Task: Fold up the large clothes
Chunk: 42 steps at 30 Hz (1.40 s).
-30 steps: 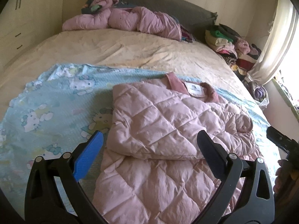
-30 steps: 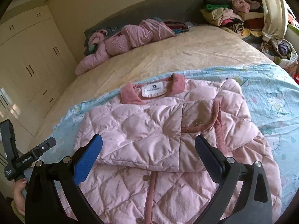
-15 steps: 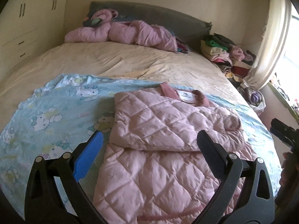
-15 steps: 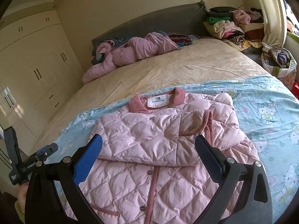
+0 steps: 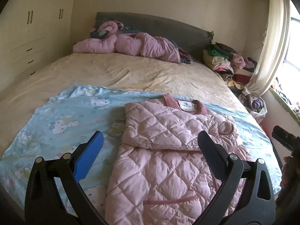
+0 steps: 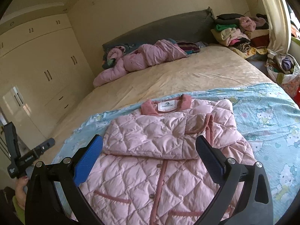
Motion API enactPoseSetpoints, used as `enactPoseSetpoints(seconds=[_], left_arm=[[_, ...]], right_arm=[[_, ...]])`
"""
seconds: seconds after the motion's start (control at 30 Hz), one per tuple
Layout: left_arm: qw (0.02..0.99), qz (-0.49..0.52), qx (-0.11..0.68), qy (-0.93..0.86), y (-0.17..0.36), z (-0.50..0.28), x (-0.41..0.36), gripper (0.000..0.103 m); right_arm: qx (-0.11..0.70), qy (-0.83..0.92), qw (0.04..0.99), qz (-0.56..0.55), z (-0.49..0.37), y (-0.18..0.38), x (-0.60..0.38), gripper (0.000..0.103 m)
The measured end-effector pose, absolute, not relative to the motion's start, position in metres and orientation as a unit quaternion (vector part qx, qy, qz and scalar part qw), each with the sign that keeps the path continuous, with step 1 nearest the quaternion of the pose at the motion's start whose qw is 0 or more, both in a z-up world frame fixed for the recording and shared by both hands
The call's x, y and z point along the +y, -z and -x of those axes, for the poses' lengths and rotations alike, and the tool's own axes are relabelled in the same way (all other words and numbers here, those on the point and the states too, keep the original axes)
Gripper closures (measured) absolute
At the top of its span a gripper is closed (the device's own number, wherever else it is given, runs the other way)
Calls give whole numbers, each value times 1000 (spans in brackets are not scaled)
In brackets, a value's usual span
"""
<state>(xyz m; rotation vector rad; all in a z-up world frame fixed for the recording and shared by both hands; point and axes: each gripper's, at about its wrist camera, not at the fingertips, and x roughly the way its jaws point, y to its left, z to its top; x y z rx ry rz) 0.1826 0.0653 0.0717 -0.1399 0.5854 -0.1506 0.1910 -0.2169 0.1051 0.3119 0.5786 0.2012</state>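
Open bed point(image 5: 131, 71) surface is left beyond the jacket point(image 6: 168, 150) and on the blue sheet point(image 5: 61, 121) at either side of it. The head of the bed is taken up by a pink bundle point(image 5: 131, 45). The far right corner is blocked by a clothes pile point(image 6: 236, 33), a bag point(image 6: 283, 65) and the curtain point(image 5: 271, 46). The left side is bounded by a wardrobe point(image 6: 37, 65).

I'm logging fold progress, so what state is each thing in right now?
pink quilted jacket: flat on the blanket, sleeves folded across its chest, hem unfolded
left gripper: open, holding nothing
right gripper: open, holding nothing
blue cartoon blanket: spread on the bed
wardrobe doors: closed
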Motion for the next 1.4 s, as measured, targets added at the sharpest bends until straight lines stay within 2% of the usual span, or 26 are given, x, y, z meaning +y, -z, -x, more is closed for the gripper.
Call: enactPoseSetpoints(seconds=[0.6, 1.4], left_arm=[[953, 77, 283, 83, -80, -129, 71, 9], [937, 33, 343, 53, -18, -91, 72, 9]], right_arm=[[272, -142, 943, -127, -143, -119, -193, 4], [286, -126, 943, -118, -93, -91, -218, 4]])
